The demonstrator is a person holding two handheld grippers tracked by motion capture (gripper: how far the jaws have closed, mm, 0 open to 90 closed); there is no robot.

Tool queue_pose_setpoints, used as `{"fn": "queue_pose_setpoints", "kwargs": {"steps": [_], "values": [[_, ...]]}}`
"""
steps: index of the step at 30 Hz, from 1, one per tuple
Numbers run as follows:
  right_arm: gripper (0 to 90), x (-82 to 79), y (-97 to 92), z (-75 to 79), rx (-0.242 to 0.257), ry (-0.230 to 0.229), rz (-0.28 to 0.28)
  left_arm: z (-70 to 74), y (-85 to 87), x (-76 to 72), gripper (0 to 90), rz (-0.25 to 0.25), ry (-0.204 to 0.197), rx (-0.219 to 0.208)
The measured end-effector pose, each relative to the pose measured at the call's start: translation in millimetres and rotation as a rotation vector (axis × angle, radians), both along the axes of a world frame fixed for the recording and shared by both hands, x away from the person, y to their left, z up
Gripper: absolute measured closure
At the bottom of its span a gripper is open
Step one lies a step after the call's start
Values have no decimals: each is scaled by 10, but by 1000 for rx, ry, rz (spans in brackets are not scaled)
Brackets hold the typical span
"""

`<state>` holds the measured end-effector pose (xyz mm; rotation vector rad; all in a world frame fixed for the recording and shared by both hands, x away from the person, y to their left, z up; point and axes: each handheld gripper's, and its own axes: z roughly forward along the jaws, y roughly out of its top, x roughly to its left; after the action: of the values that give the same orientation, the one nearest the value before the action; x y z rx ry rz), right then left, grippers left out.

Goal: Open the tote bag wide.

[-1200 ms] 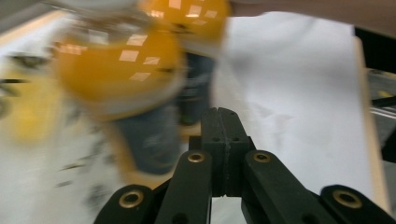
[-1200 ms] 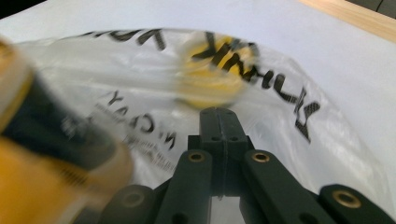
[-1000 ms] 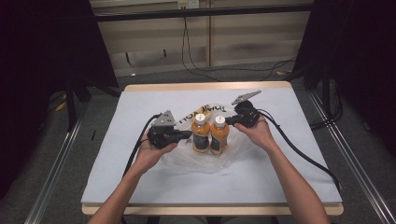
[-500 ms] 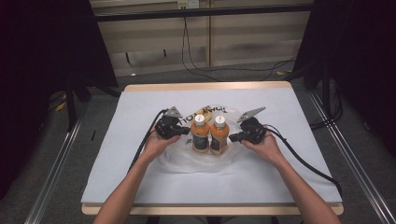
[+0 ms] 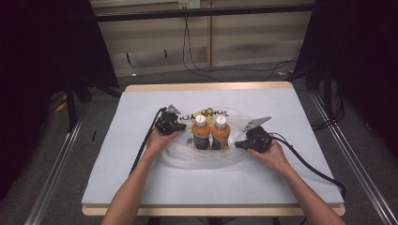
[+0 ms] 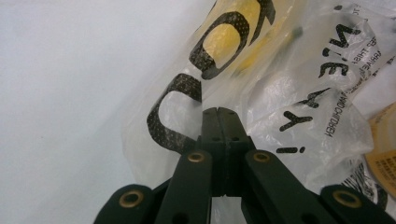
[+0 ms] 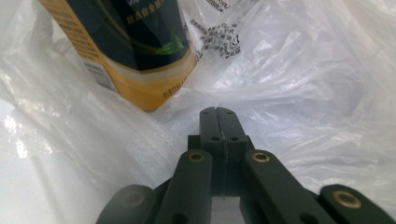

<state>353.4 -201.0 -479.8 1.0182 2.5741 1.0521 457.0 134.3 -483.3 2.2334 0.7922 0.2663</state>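
From the high view, your two orange bottles [image 5: 210, 132] stand upright side by side at the centre of the frame, on a crumpled clear plastic bag [image 5: 206, 154] spread over the table [image 5: 117, 187]. Your left gripper [image 5: 174, 125] sits just left of the bottles at the bag's edge; your right gripper [image 5: 244, 143] sits just right of them, low against the plastic.

In the left gripper view, your fingers [image 6: 211, 123] are pressed fully together at the centre of the frame with nothing visibly between them, their tips against the printed plastic bag [image 6: 289, 93].

In the right gripper view, your fingers [image 7: 210, 122] are likewise closed tight and empty, resting among folds of the bag [image 7: 303, 93], with one bottle's base [image 7: 140, 60] at the upper left.
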Motion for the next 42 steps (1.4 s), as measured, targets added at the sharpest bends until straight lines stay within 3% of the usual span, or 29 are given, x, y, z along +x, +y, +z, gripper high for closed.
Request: {"fn": "queue_pose_setpoints", "kwargs": {"steps": [5,11,14,15,18,20,24,33,34,35,36,42], "values": [[900,-43,-37,7,-15,-10,-4,9,-4,-7,900,20,13,14],[900,-160,-32,7,-35,-39,-1,-42,60,-6,900,37,33,-74],[900,-219,-22,5,-26,-41,17,-54,74,-20,900,14,39,-92],[900,-221,-24,8,-26,-34,10,-40,69,-33,900,8,42,-77],[900,-208,-21,2,0,-33,6,9,36,-89,900,-15,29,-82],[900,-205,-29,40,14,-51,-6,54,25,-117,900,-15,24,-105],[900,-191,-98,176,91,-84,-40,163,60,-153,900,-30,11,-157],[900,-266,-222,381,177,-147,-93,461,209,-358,900,-75,-65,-232],[888,-284,-240,410,189,-157,-101,490,230,-393,900,-80,-72,-238],[801,-303,-256,437,200,-166,-106,512,250,-420,900,-81,-80,-234],[769,-317,-265,454,200,-175,-118,537,276,-459,900,-79,-88,-235],[552,-453,-327,526,245,-216,-139,603,436,-708,709,-104,-116,-268]]}}
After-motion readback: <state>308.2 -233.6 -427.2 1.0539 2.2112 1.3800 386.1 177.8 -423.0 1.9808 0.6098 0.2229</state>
